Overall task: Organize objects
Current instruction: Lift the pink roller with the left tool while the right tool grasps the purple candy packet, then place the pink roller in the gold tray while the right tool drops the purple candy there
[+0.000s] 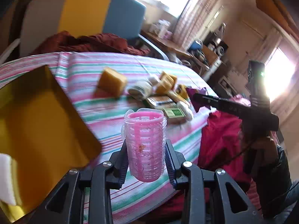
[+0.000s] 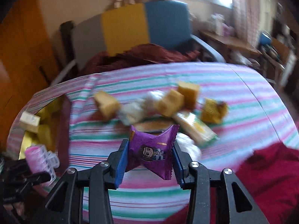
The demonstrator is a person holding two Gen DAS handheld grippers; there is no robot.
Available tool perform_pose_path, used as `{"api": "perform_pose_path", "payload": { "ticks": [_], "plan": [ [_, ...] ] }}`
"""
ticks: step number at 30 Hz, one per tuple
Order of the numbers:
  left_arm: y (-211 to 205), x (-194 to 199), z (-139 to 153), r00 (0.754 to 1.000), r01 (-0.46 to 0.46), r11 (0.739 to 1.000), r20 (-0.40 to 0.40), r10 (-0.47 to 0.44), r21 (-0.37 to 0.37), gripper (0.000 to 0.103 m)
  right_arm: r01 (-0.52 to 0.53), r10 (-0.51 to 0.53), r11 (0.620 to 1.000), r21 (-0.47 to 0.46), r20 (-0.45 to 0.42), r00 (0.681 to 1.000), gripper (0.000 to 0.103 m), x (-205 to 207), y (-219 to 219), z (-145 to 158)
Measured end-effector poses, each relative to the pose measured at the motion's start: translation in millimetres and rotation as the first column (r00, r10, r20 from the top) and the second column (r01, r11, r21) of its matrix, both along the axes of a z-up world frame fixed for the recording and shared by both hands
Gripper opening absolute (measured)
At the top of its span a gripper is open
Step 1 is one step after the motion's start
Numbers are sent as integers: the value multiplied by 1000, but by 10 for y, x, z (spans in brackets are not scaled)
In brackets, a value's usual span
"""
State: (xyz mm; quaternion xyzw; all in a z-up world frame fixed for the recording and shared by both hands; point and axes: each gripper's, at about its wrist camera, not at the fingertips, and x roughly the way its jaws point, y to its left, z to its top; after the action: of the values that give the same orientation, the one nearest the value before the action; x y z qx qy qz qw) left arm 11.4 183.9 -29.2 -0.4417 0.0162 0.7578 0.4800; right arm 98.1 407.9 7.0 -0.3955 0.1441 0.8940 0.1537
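My left gripper (image 1: 146, 166) clamped on a pink hair roller (image 1: 144, 145), my right gripper (image 2: 150, 160) pinching a purple snack packet (image 2: 152, 153), gold box (image 1: 37, 115) near left, striped bedsheet (image 1: 115, 115) beneath, only the left view showing the bright far-right window (image 1: 278, 80).

A pink hair roller (image 1: 144, 146) stands upright, a crinkled purple snack packet (image 2: 152, 152) lifted above the striped bedsheet (image 2: 243, 100).

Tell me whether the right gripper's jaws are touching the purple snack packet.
Touching. The right wrist view shows the right gripper with both jaws pressed against the sides of the purple snack packet, pinching it inward, raised above the striped sheet.
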Motion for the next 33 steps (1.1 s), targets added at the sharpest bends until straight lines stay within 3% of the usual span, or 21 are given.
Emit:
{"api": "perform_pose_path", "payload": {
  "ticks": [7,17,21,29,33],
  "plan": [
    [-531,-163,91,990,-141,989,-3,141,38,35,-202,202,979,-34,-2,979,44,-441,-628,-56],
    [-1122,-653,-8,948,-319,948,29,318,12,35,-430,430,899,-85,-9,903,44,-994,-1460,-192],
    [-1143,-979,-27,936,-350,937,24,351,-13,35,-499,502,862,-92,13,865,44,-1185,-1791,-310],
    [-786,-1611,-67,944,-330,942,-15,330,-63,35,-565,577,813,-142,61,814,44,-1359,-2146,-635],
    [-645,-1916,-82,936,-350,935,1,351,-57,49,-573,590,801,-171,72,804,46,-1422,-2215,-782]
  ]
}}
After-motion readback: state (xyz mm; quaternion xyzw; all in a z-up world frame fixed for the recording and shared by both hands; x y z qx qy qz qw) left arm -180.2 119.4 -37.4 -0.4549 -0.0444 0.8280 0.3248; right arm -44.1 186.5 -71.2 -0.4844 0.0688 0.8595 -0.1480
